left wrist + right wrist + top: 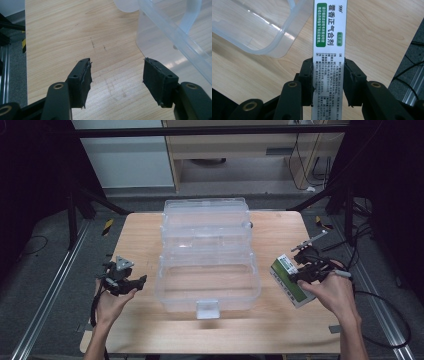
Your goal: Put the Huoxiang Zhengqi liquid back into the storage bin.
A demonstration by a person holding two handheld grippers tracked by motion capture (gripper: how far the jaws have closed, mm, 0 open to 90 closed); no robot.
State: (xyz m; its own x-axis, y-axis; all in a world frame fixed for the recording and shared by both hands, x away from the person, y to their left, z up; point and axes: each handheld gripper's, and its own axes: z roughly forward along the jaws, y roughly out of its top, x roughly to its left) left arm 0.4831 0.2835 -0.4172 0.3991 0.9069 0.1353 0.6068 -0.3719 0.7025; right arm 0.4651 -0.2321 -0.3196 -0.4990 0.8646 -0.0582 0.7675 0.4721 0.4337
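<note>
Clamped between the right gripper's (pixel 328 82) black jaws is a white and green medicine box (pixel 329 37), held on edge just right of the clear plastic storage box (pixel 207 255) at the middle of the wooden table (pixel 280 325). Left of that container, the left gripper (pixel 116 82) hovers over bare wood with its jaws spread wide and empty.

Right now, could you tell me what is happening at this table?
A person works two tools at a wooden table. The right tool is clamped on a white-and-green box, right of an open clear plastic bin. The left tool is open, holding nothing, on the bin's left.
</note>
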